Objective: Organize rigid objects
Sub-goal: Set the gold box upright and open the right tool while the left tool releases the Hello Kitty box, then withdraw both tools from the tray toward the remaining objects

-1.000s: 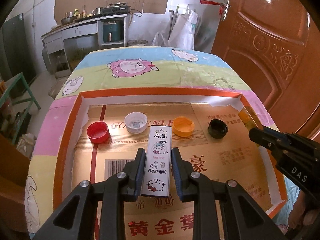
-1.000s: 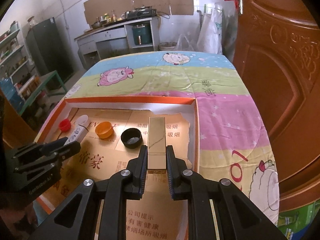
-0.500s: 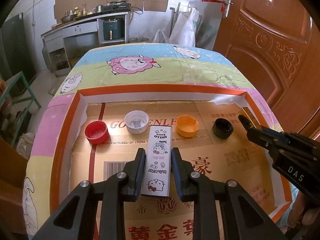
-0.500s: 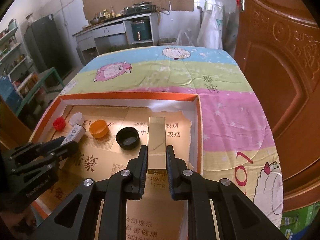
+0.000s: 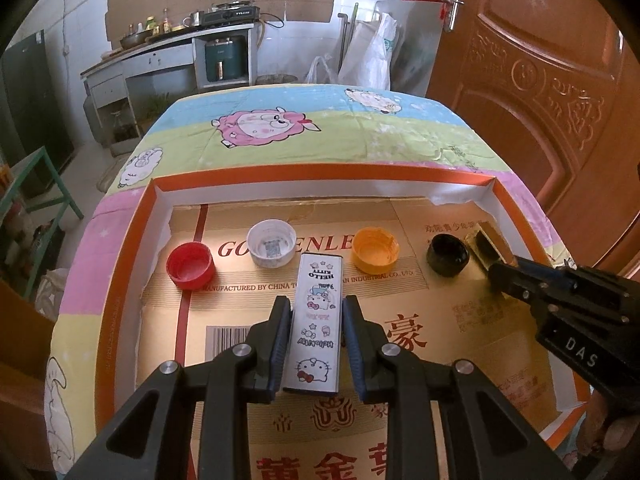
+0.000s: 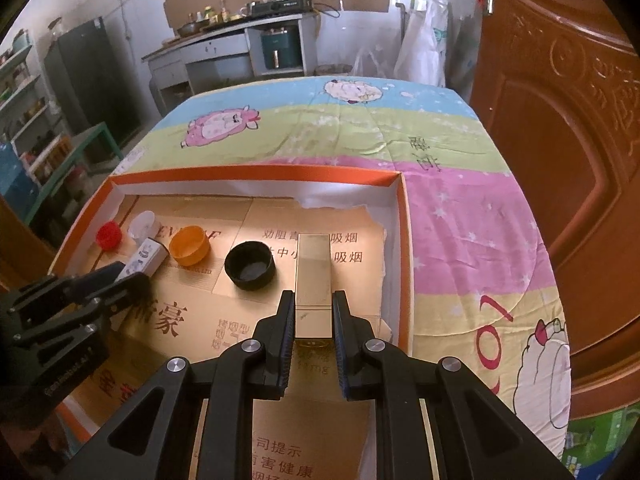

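Bright, sharp daylight views; strong fisheye bending, dark vignetted corners.

1. My left tongs (image 5: 315, 343) were black with blue pads, around a white tin (image 5: 316, 322) printed with pink cartoon cats.
2. My right tongs (image 6: 314, 326) held a plain gold box (image 6: 314, 280).
3. Four caps: red (image 5: 189, 265), white (image 5: 272, 243), orange (image 5: 375, 249), black (image 5: 447, 257).
4. The tray (image 5: 320, 179) was orange-rimmed, white-walled, with a gold floor bearing red lettering.
5. The cloth (image 5: 360, 128) had blue, green, pink and yellow bands with cartoon sheep.

Both claws are matte black, angular plastic with silver round screws and blue ribbed pads. The right claw (image 5: 504, 276) bears white "DAS" lettering; the left claw (image 6: 132, 276) faint grey print.
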{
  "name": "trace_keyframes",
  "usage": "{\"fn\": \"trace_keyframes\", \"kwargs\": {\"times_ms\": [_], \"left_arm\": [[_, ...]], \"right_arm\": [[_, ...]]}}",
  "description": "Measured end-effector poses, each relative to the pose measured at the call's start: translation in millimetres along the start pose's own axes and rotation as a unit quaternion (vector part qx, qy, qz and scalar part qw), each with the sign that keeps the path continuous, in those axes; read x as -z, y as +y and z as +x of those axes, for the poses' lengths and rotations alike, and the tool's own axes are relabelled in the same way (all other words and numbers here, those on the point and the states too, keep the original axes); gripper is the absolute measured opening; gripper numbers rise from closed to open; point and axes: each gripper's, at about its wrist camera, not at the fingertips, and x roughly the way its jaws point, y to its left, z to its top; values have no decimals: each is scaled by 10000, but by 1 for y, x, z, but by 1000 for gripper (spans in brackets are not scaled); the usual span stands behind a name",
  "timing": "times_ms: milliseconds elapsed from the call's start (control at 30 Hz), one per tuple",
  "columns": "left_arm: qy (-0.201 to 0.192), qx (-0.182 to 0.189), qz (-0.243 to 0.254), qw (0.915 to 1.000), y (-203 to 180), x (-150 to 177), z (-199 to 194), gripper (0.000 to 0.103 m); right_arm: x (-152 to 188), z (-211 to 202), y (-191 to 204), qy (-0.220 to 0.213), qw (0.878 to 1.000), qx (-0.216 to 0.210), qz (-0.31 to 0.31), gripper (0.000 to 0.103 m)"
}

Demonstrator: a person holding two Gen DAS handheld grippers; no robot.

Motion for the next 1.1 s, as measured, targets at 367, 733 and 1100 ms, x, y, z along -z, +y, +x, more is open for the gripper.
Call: {"fn": "trace_keyframes", "kwargs": {"times_ms": [367, 733, 1100], "left_arm": [[-209, 23, 24, 9998, 0, -2, -15, 35], [-391, 61, 52, 9992, -3, 1, -42, 35], [-558, 62, -14, 9984, -3, 16, -79, 35]], "right_arm": [[4, -6, 2, -78, 10000, -9, 38, 47], [12, -31, 1, -193, 9997, 0, 149, 47], [32, -66, 6, -269, 9995, -17, 169, 47]]}}
